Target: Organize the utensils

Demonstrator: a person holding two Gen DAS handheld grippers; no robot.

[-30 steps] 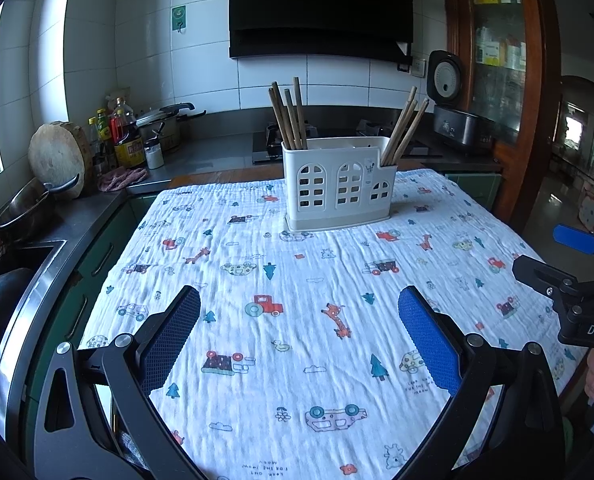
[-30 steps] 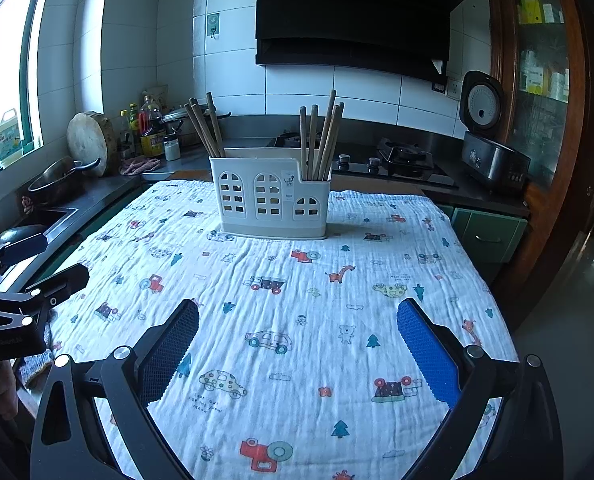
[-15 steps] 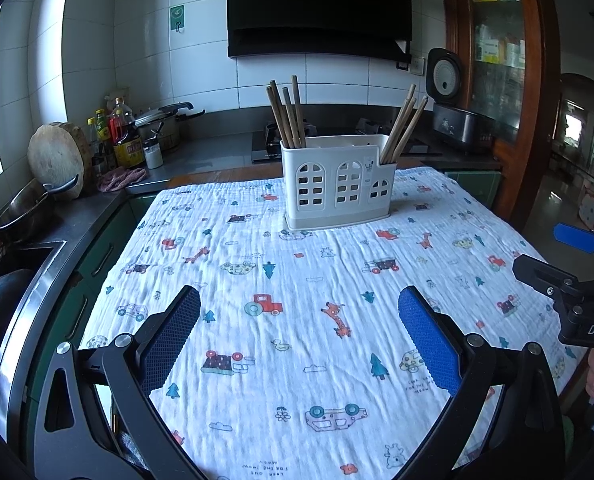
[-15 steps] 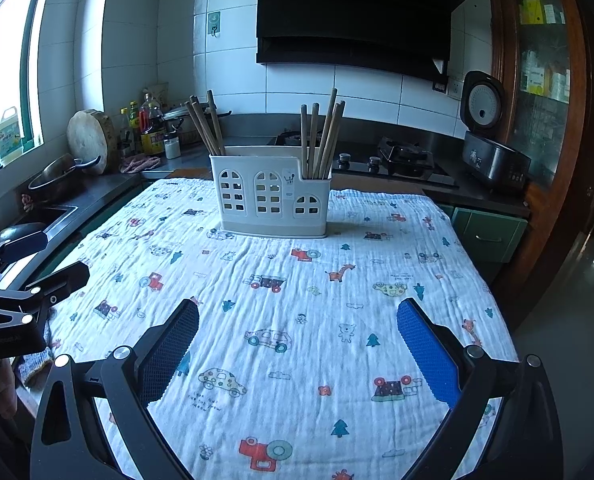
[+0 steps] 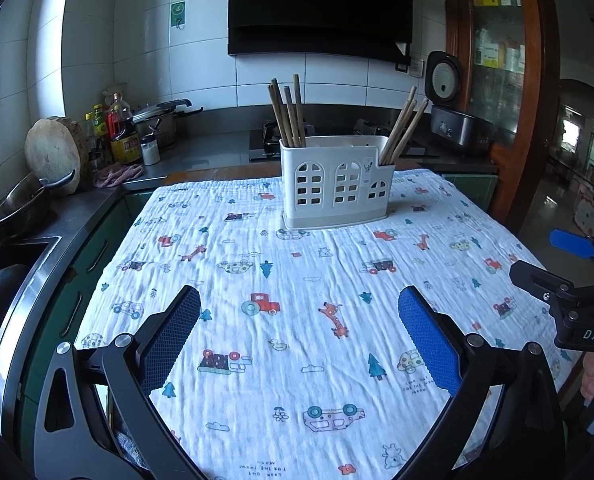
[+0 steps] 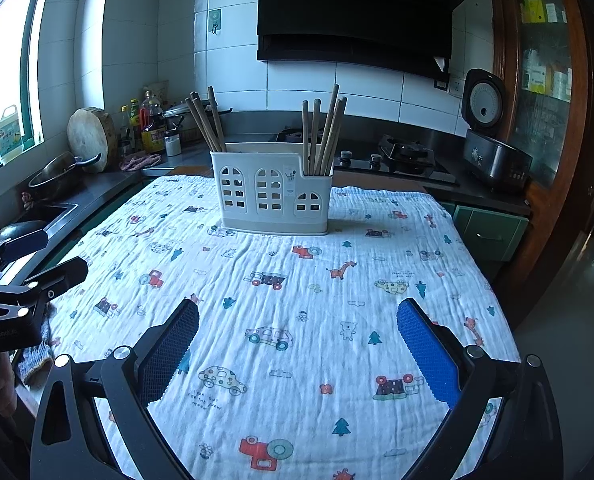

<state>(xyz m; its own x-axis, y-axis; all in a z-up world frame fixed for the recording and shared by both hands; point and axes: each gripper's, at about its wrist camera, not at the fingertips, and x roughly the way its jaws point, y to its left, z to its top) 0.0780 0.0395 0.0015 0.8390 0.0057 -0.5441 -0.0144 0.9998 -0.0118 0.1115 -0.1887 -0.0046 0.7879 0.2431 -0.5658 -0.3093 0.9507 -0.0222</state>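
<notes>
A white plastic utensil holder (image 5: 337,184) with arched cut-outs stands at the far middle of the table; it also shows in the right wrist view (image 6: 271,192). Several wooden chopsticks (image 5: 287,114) stand in its left end and several more (image 5: 403,130) in its right end, also seen as a left bunch (image 6: 207,120) and a right bunch (image 6: 323,132). My left gripper (image 5: 299,312) is open and empty above the near table. My right gripper (image 6: 297,324) is open and empty, also well short of the holder.
A white cloth (image 5: 297,280) printed with cars and animals covers the table. A counter at the left holds a pan (image 5: 21,204), a round chopping board (image 5: 53,152) and bottles (image 5: 123,132). A hob (image 6: 401,158) and rice cooker (image 6: 493,148) stand behind.
</notes>
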